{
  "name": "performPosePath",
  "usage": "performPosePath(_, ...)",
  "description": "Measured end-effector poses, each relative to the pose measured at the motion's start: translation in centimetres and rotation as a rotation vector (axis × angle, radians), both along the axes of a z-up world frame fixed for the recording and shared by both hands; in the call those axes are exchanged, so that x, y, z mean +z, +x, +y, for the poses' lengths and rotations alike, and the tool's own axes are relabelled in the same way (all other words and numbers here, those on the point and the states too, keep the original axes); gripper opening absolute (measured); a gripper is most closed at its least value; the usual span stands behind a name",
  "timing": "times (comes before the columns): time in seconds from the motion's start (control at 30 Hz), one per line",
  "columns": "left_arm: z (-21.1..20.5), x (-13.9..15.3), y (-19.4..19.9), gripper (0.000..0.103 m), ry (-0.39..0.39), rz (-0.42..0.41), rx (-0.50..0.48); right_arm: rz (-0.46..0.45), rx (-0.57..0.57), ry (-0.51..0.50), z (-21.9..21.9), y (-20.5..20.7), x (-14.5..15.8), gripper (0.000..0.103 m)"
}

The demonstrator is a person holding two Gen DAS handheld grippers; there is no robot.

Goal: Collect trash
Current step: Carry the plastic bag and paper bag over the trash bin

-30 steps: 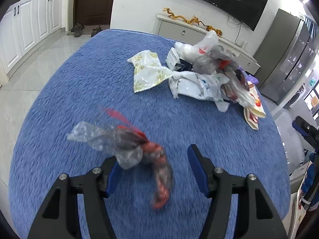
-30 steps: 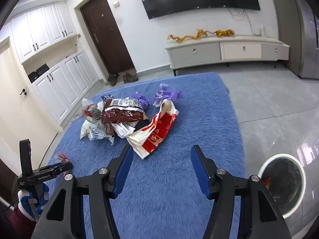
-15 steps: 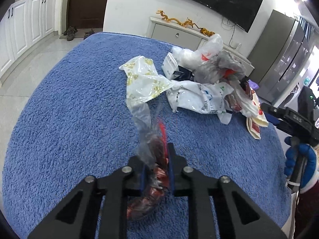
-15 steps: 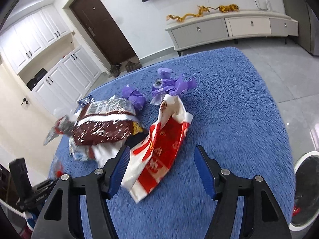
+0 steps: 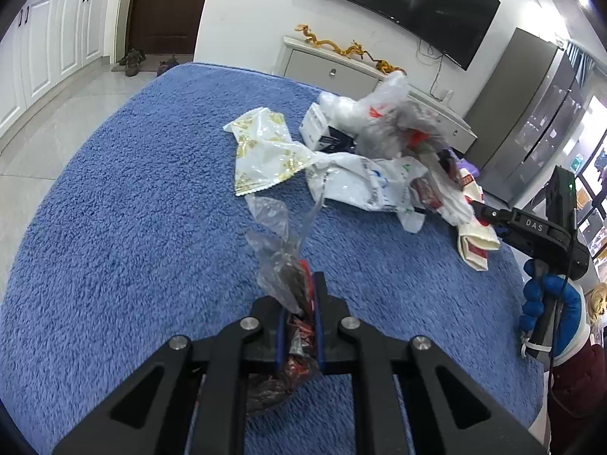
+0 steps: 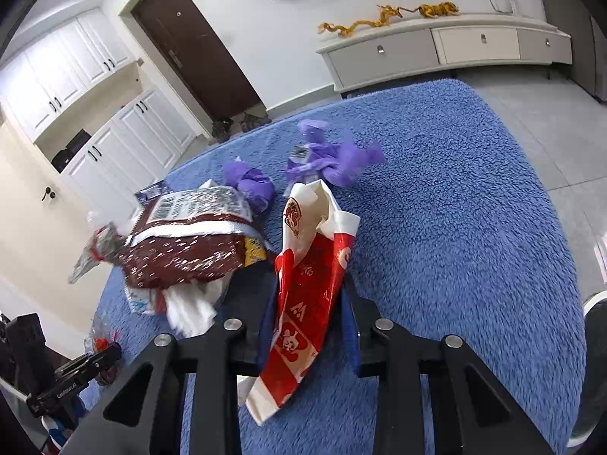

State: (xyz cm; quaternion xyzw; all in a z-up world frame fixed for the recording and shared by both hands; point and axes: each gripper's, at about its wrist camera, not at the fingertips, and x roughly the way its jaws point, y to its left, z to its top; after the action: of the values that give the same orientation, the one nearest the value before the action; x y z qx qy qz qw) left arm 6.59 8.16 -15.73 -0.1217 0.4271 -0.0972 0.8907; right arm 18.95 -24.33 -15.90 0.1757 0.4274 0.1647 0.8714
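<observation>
Both hands are busy at once, which makes sense with this much litter spread over the blue rug (image 5: 114, 208). The left gripper (image 5: 299, 314) is clamped tight on a crumpled clear plastic bag (image 5: 280, 250) with red scraps inside, pinched low down so the loose top flares up above the jaws and the heavier end sags beneath them; its jaws have just been closing, with that bag between them. The right gripper (image 6: 309, 314) has its jaws drawn in on either side of a red and white wrapper (image 6: 307, 303), which stands up between them. They have just been closing too, and the blue pads seem to press the wrapper's edges, so I judge it gripped, though loosely. The rest of the rubbish sits in a heap further along the rug: a dark red snack packet (image 6: 182, 254), purple wads (image 6: 334, 157), a white and gold wrapper (image 5: 261, 151) and a white plastic bag (image 5: 364, 182), all bunched together. Taking the two outlying pieces first looks sensible, since each lies clear of the heap and lifts without dragging anything else. A bin's pale rim (image 6: 592, 303) shows at the rug's edge by the right hand, likely where both loads go.
</observation>
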Motion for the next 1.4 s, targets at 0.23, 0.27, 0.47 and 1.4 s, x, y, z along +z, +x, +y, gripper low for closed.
performPosePath(0.23,-0.8,2.8,-2.9,0.010,0.008,-0.066,-0.036,-0.065,0.005,-0.007,-0.9,-4.5,2.7,0.026)
performPosePath(0.27,-1.1,3.1,-3.1,0.010,0.009,-0.072,-0.040,-0.076,0.003,-0.006,-1.1,-5.2,3.1,0.026)
performPosePath(0.47,-2.9,5.9,-5.3,0.010,0.021,-0.137,-0.096,-0.155,-0.009,-0.018,-2.3,-10.3,6.6,0.026)
performPosePath(1.4,-39.8,7.6,2.6,0.010,0.042,-0.034,-0.713,-0.080,-0.562,-0.232,-28.0,-21.1,1.8,0.027)
